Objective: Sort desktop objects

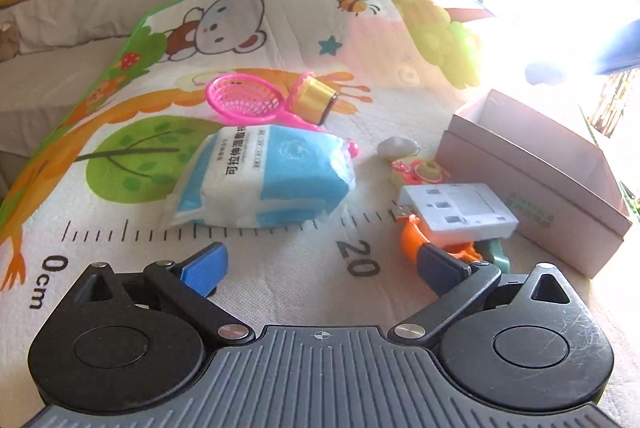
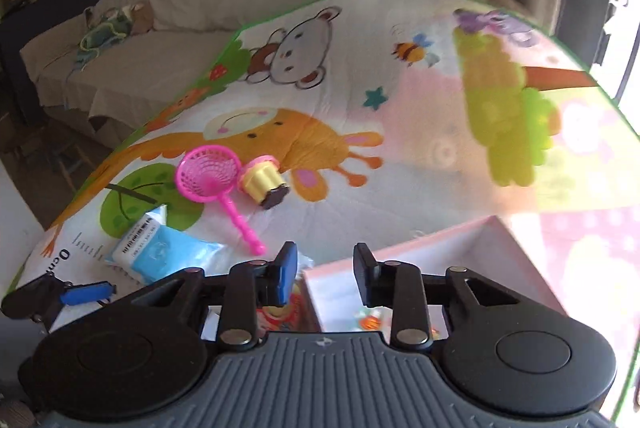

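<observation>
Setting: living room with a sofa and plush toys behind; a cartoon play mat covers the tabletop.
Left gripper: spread wide, empty, low over the mat's printed ruler.
Right gripper: moderately parted, empty, hovering over the near wall of the pink box.
Nearest target: grey plug adapter, just ahead and right of the left gripper, lying on an orange toy, long axis roughly across the view, touching or nearly touching the box.
Nearer arm: left, judging by reach.
Other items: blue-white packet ahead; pink net scoop and yellow cup beyond; small pink-yellow toy and a pale lump beside the box.
Obstruction: the box wall crowds the adapter's right side.
</observation>
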